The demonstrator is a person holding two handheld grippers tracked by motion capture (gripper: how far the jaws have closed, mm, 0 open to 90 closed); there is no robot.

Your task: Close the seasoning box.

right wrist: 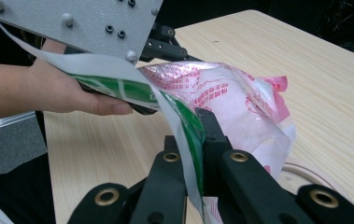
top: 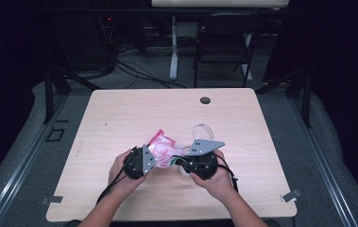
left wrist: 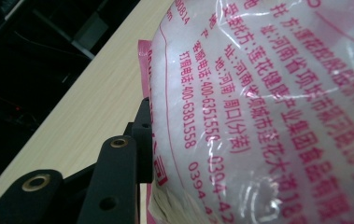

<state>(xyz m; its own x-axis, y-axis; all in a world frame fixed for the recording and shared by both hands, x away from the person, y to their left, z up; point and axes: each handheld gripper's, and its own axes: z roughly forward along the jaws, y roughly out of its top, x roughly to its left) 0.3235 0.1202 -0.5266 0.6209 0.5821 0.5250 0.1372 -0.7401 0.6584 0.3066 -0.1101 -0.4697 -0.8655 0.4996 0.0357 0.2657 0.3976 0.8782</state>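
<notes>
Your left gripper (top: pixel 154 158) is clamped on the pink-printed bag (top: pixel 163 147), held above the table (top: pixel 120 113) near its front edge, midway. Your right gripper (right wrist: pixel 198 140) pinches a green-and-white strip (right wrist: pixel 184 121) shut. Grips secured; judged: pulling apart remains, the bag looks unopened.

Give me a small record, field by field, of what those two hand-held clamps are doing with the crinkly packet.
Surface: pale wooden table
Main item: clear plastic bag with pink printed text and white filling, held above the table
Left gripper: jaws on the bag's pink-edged side
Right gripper: shut on a white-and-green plastic strip
Strip's course: runs from the right gripper's jaws toward the left hand
Also on the table: clear tape roll, round dark grommet
</notes>
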